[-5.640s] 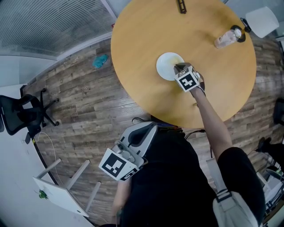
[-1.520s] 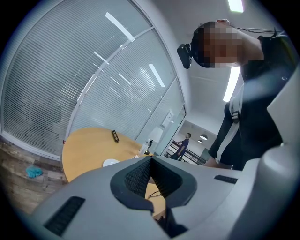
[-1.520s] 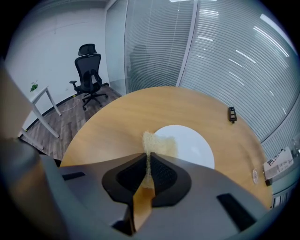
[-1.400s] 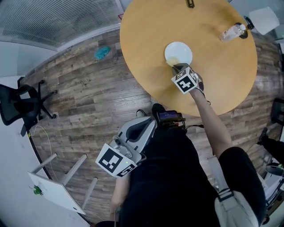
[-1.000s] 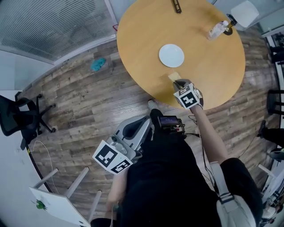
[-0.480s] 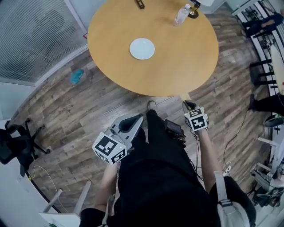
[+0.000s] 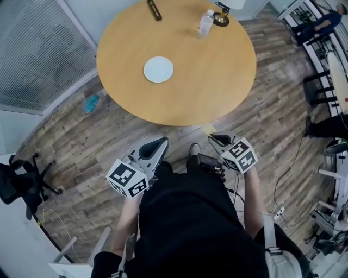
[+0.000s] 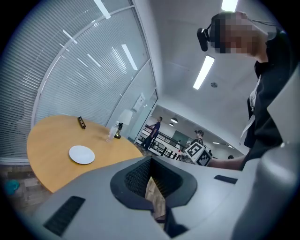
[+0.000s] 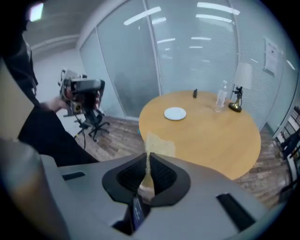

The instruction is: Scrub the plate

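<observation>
The white plate (image 7: pixel 159 69) lies bare on the round wooden table (image 7: pixel 206 70), far from both grippers. My right gripper (image 7: pixel 213 137) hangs off the table's near edge, close to my body, shut on a thin yellow sponge (image 7: pixel 208 129). In the right gripper view the sponge (image 9: pixel 159 143) sticks up from the closed jaws (image 9: pixel 147 159), with the plate (image 9: pixel 175 113) well beyond. My left gripper (image 7: pixel 157 142) is held by my waist, shut with nothing in it. In the left gripper view it (image 8: pixel 151 176) points past the table, and the plate (image 8: pixel 81 154) shows at the left.
A clear bottle (image 7: pixel 205 21), a small lamp base (image 7: pixel 220 19) and a dark bar (image 7: pixel 154 10) stand at the table's far side. A teal rag (image 7: pixel 91 102) lies on the wood floor and an office chair (image 7: pixel 16 182) stands at the left. People stand far off.
My right gripper has lifted the sponge off the plate and drawn back past the table's edge to my body. I have stepped back from the table. The left gripper stayed at my waist.
</observation>
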